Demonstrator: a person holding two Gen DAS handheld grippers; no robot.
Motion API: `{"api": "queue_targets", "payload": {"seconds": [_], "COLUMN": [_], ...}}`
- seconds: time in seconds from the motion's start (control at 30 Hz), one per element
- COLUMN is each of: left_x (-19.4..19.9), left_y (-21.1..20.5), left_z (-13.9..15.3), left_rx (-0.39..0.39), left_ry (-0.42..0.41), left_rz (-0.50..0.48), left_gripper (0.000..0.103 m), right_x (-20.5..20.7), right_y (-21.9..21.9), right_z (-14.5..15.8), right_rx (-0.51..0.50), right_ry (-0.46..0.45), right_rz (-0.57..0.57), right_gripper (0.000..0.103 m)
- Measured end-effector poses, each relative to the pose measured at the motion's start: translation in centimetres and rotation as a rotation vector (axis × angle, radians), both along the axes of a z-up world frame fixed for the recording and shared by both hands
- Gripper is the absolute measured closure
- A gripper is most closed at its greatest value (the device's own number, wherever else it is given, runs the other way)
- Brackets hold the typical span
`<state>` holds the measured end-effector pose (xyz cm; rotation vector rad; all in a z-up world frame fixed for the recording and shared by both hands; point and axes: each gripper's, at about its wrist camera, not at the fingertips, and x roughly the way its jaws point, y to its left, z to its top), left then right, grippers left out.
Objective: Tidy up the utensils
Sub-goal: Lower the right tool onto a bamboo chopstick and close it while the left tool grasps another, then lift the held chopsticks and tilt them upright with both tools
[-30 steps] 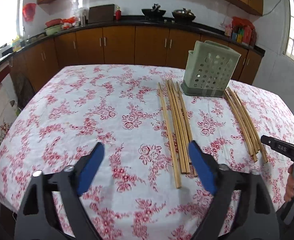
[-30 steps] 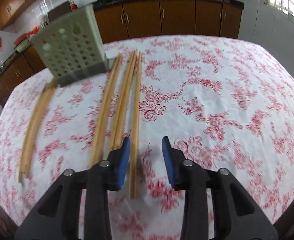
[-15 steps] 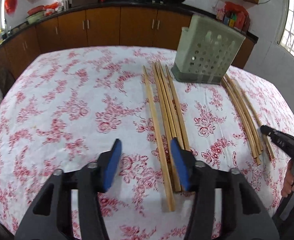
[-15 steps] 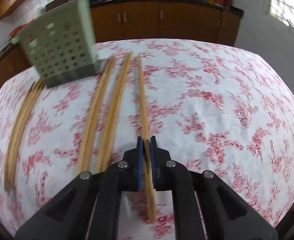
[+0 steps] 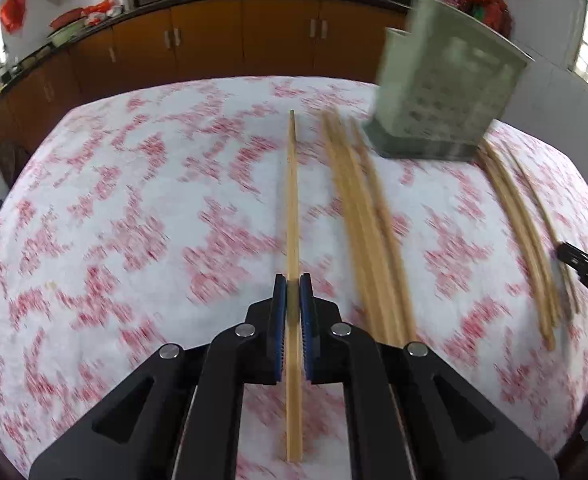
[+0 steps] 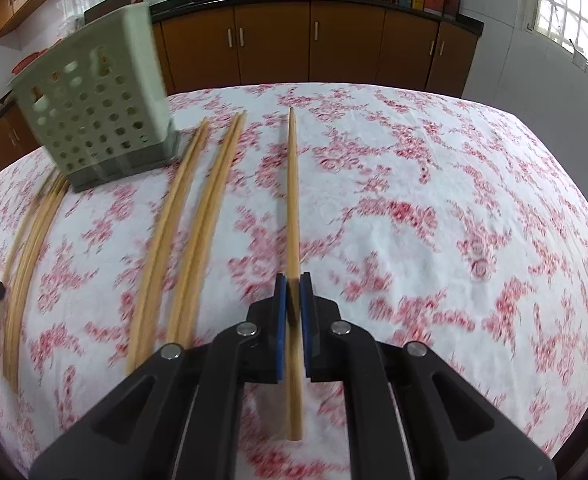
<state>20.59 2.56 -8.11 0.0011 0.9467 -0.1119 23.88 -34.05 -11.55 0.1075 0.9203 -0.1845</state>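
Both grippers, wide a second ago, now pinch a chopstick each, left gripper (image 5: 292,286) and right gripper (image 6: 292,284), sticks (image 5: 292,200) (image 6: 292,192) low over the desk (image 5: 133,208), ready for the holder (image 6: 97,100).

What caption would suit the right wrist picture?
Right gripper clamps one bamboo chopstick over a floral tablecloth, green perforated holder behind.
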Motion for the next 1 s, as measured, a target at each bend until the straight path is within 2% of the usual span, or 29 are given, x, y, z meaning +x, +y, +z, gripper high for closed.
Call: {"api": "queue_targets", "payload": {"seconds": [0.13,0.23,0.53,1.0], "left_x": [2.4,3.2,0.8,-1.5], "left_y": [2.0,2.9,3.3,3.5], "left_z": [0.0,0.0,-0.1,-0.1], "left_rx": [-0.001,-0.032,-0.075,-0.055], "left_ry": [-0.012,-0.021,-0.034,-0.045], "left_rz": [0.060,0.060,0.036,0.028], "left_gripper": [0.095,0.095,0.095,0.094], "right_x": [1.7,2.5,1.5,-0.5], "right_y": [-2.0,-3.2,-3.6,-2.9], "right_z": [0.0,-0.1,-0.4,-0.5], "right_rx": [-0.001,0.011,0.008,0.001], "right_ry": [-0.010,-0.014,-0.030,-0.048], "right_rz": [-0.045,-0.070,-0.058,-0.040], "right_gripper": [0.095,0.095,0.093,0.093]}}
